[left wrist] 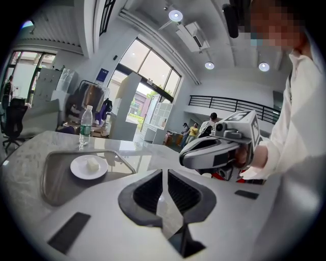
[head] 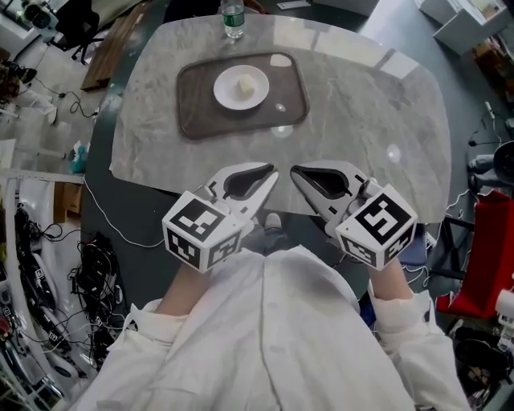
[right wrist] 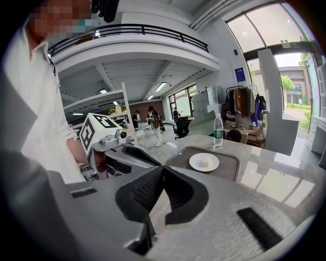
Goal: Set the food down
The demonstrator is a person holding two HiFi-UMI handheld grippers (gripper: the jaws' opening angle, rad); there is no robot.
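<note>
There are two hand-held grippers, one tray, one plate, one piece of food and one bottle. The pale grey marble-patterned table [head: 361, 120] carries all but the grippers.

The dark grey rounded rectangular tray [head: 197, 112] lies towards the far side of the table. On it sits the round white plate [head: 229, 95], a little left of the tray's middle. The single small pale cube of food [head: 246, 83] rests on the plate, near its centre, well apart from both grippers. The rest of the tray is bare.

The clear plastic water bottle with a green label [head: 232, 18] stands upright beyond the tray, just past its far edge, not touching it.

The person in white sleeves [head: 273, 337] holds both grippers close in, over the near edge of the table, with the tips angled towards each other and just apart. The left gripper [head: 271, 171] has its black ribbed pads clenched together with nothing between them. The right gripper [head: 295, 171] is the same: its jaws are pressed tip to tip and grasp nothing. Each gripper carries one cube with black-and-white square markers at its rear.
</note>
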